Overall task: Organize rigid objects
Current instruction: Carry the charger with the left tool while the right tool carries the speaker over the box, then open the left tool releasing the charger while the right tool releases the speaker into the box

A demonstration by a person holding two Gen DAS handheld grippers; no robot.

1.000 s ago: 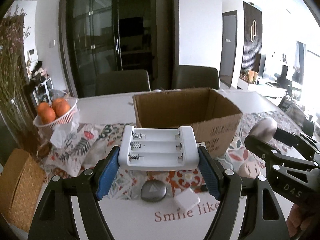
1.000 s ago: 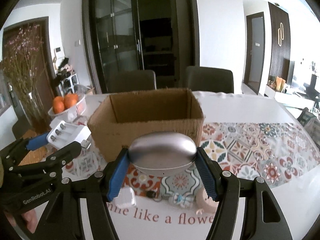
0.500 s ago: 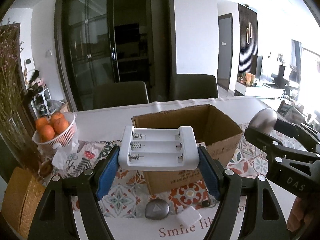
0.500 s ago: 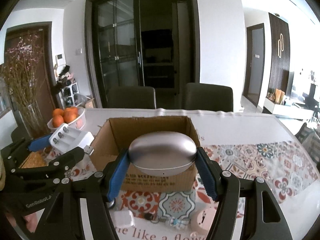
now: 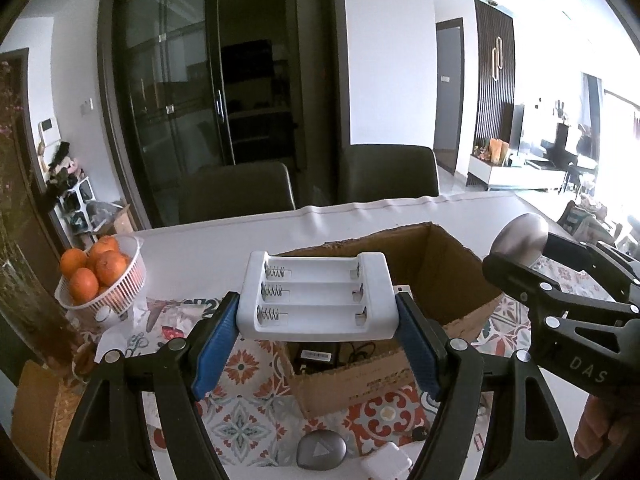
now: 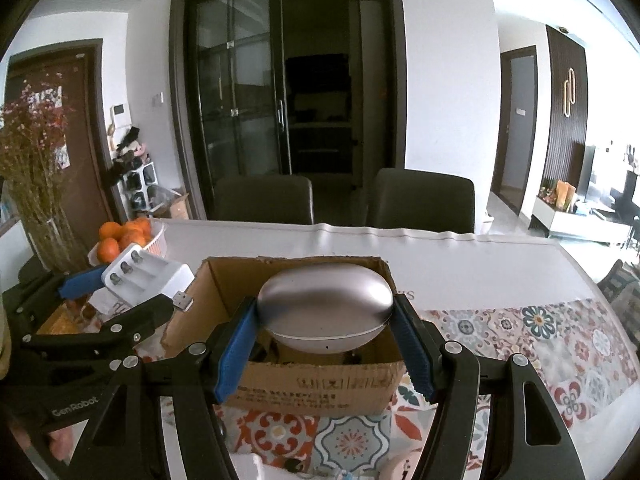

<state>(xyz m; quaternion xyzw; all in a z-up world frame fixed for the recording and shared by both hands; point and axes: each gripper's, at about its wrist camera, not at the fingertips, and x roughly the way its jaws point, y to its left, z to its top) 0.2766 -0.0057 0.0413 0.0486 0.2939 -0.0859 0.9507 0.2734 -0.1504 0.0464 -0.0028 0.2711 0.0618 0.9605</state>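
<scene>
My left gripper is shut on a white battery charger and holds it above the near left edge of an open cardboard box. My right gripper is shut on a silver oval case and holds it over the same box. Each gripper shows in the other's view: the charger at the left, the silver case at the right. Black items lie inside the box.
On the patterned tablecloth near the front lie a grey oval remote and a white adapter. A white basket of oranges stands at the left. Two dark chairs stand behind the table.
Both grippers have risen and moved forward with their objects, from in front of the box to above it. The inside of the box now shows.
</scene>
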